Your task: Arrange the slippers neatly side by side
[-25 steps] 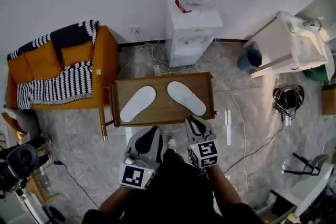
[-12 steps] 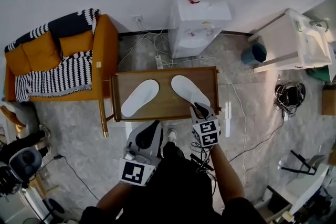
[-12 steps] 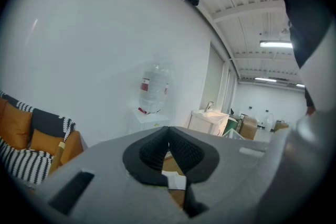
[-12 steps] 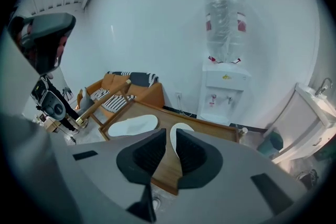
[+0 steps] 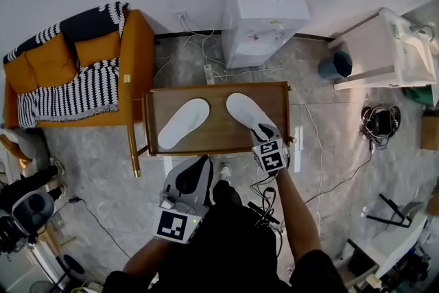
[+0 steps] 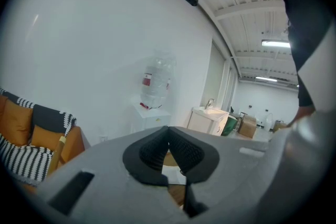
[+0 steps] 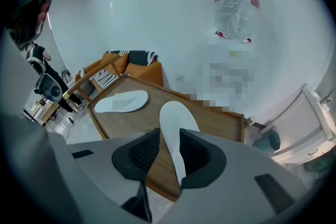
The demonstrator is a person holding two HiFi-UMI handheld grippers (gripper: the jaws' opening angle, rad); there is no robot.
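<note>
Two white slippers lie toes apart on a low wooden table [image 5: 216,88]: the left slipper [image 5: 184,122] [image 7: 122,102] and the right slipper [image 5: 248,114] [image 7: 176,118]. My right gripper [image 5: 263,136] [image 7: 169,152] is at the table's near right edge. Its jaws are opening, and the right slipper's heel end lies between them, with a gap at the left pad. My left gripper [image 5: 203,161] [image 6: 169,145] hovers short of the table's front edge, shut on nothing.
Behind the table stands a white water dispenser [image 5: 264,17] with cables and a power strip on the floor. An orange armchair [image 5: 75,79] with a striped blanket is at the left. A white sink unit [image 5: 377,55] and a blue bin [image 5: 335,65] are at the right.
My right gripper has moved forward from in front of me to the right slipper's heel, and its jaws have opened around it. The left gripper has barely moved.
</note>
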